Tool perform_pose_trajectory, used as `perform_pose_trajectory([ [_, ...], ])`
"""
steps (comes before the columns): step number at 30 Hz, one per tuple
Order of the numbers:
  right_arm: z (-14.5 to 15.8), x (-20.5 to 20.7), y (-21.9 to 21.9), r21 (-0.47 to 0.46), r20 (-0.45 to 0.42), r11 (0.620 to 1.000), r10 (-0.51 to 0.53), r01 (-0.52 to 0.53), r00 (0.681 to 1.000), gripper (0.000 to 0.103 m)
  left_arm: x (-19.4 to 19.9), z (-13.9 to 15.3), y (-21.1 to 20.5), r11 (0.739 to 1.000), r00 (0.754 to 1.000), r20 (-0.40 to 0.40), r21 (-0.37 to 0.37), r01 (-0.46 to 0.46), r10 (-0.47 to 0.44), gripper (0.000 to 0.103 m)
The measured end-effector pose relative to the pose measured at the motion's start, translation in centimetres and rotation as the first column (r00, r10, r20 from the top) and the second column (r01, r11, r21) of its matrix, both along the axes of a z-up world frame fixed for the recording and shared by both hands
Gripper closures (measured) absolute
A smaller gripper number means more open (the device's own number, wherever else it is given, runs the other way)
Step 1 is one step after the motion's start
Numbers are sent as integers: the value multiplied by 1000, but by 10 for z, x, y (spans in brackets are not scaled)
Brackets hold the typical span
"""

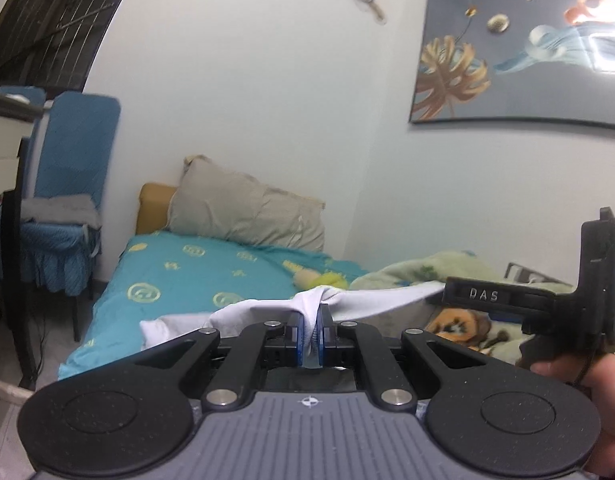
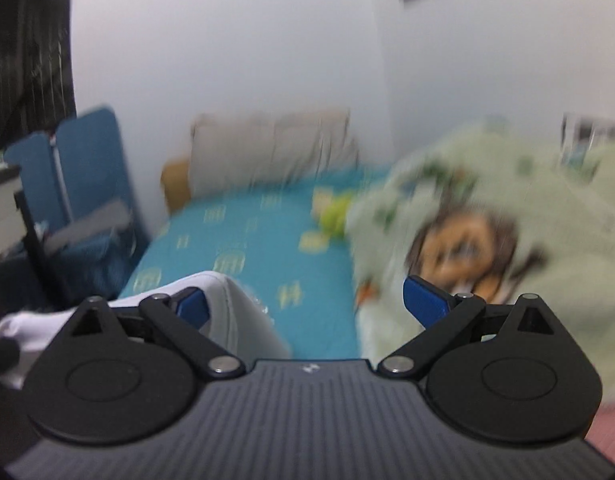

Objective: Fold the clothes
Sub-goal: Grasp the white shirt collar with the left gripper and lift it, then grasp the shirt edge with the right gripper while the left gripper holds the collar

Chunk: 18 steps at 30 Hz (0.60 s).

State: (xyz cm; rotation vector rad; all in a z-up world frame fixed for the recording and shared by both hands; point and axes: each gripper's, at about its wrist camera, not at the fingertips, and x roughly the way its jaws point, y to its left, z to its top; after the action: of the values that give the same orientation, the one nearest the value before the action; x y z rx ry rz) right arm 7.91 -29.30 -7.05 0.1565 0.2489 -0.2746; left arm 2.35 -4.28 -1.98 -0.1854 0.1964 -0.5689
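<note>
My left tongs pinch a bunched fold of the white cotton garment, held above the bed with the teal patterned sheet. The cloth is wrinkled, pulled into a band; its long axis runs sideways, towards my right tongs. Those stand wide, the cloth against the left blue pad only.

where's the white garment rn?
Left wrist view, centre: white garment is pinched in the shut left gripper, held above the teal bed, stretching right toward the right gripper.
</note>
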Motion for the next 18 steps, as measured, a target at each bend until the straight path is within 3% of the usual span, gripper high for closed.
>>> perform_pose_trajectory([
  [2, -3, 2, 0, -28, -23, 1000, 0, -1, 1000, 3, -4, 4, 4, 999, 1000, 25, -37, -5, 5, 96],
  [4, -19, 16, -4, 31, -147, 998, 57, -53, 988, 3, -5, 7, 10, 998, 999, 25, -65, -23, 24, 96],
  [7, -62, 41, 2, 133, -396, 982, 176, -133, 901, 3, -3, 10, 19, 994, 997, 22, -74, -75, 77, 96],
  [9, -89, 52, 8, 174, -518, 973, 220, -150, 826, 15, 1, 12, 25, 991, 994, 12, -78, -108, 109, 96],
  [10, -92, 51, 7, 190, -531, 972, 219, -137, 819, 31, 2, 13, 27, 989, 992, 6, -79, -123, 124, 96],
  [11, -96, 50, 6, 206, -543, 971, 218, -124, 811, 36, 4, 14, 29, 988, 990, 2, -73, -139, 139, 96],
  [12, -94, 47, 5, 199, -536, 974, 200, -108, 820, 37, 6, 15, 31, 986, 988, -1, -63, -154, 155, 96],
  [13, -85, 41, 3, 164, -505, 982, 161, -89, 848, 42, 8, 14, 32, 985, 986, -11, -50, -164, 164, 96],
  [16, -51, 21, -5, 102, -333, 994, 75, -43, 940, 67, 16, 13, 34, 984, 983, -58, -11, -176, 175, 96],
  [17, -39, 14, -8, 86, -265, 996, 49, -27, 963, 79, 20, 10, 33, 986, 982, -81, 9, -169, 170, 96],
  [18, -29, 9, -11, 88, -203, 996, 38, -21, 978, 83, 23, 7, 31, 986, 981, -102, 30, -164, 166, 96],
])
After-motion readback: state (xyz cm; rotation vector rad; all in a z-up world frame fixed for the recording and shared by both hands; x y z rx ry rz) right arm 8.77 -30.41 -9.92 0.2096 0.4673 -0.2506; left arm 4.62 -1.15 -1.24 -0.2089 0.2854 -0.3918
